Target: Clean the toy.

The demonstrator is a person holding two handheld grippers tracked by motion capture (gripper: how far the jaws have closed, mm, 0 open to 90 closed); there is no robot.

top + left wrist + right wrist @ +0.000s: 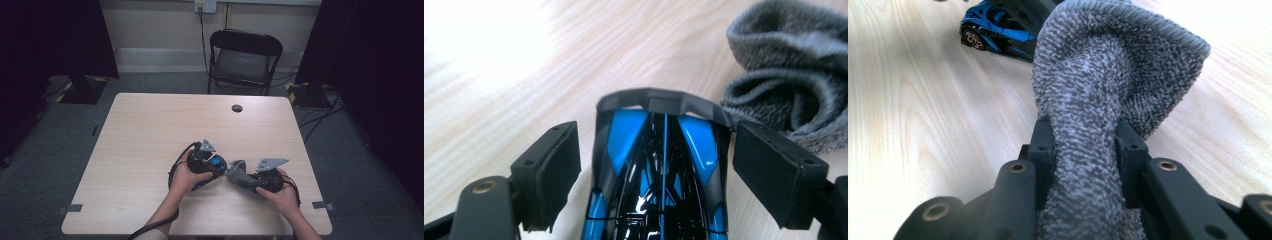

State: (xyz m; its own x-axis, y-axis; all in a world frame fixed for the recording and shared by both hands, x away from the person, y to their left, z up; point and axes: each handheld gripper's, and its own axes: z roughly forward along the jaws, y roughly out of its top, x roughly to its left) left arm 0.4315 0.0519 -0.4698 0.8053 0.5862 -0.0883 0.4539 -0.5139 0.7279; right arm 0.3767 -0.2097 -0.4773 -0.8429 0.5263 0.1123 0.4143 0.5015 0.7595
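**A:** What am I looking at on your end?

**B:** I'm watching the wooden table (150,150) from above. My left gripper (210,162) and right gripper (260,180) are sitting close together near the front edge, a hand on each.

**A:** What is the left one doing?

**B:** Its jaws are standing wide, one on each side of a blue and black toy car (659,170). In the left gripper view I'm seeing a gap between the left pad and the car's side; the right pad is sitting just beside the car's front corner, and I can't tell whether it is touching. So it is straddling the car, not clamping it. The car is resting on the table, nose pointing away from the camera.

**A:** And the right?

**B:** The right one is pinching a grey knitted cloth (1088,125). Both pads are pressing into it, squeezing it into a narrow waist, and the rest is bulging up and folding over beyond the jaws.

**A:** Where is the cloth relative to the car?

**B:** Just beside it. In the left gripper view the cloth (784,75) is lying bunched near the car's front right corner.

**A:** Any brand, label or writing?

**B:** I'm reading none. The car's wheel (973,39) is showing a gold pattern, too small to make out.
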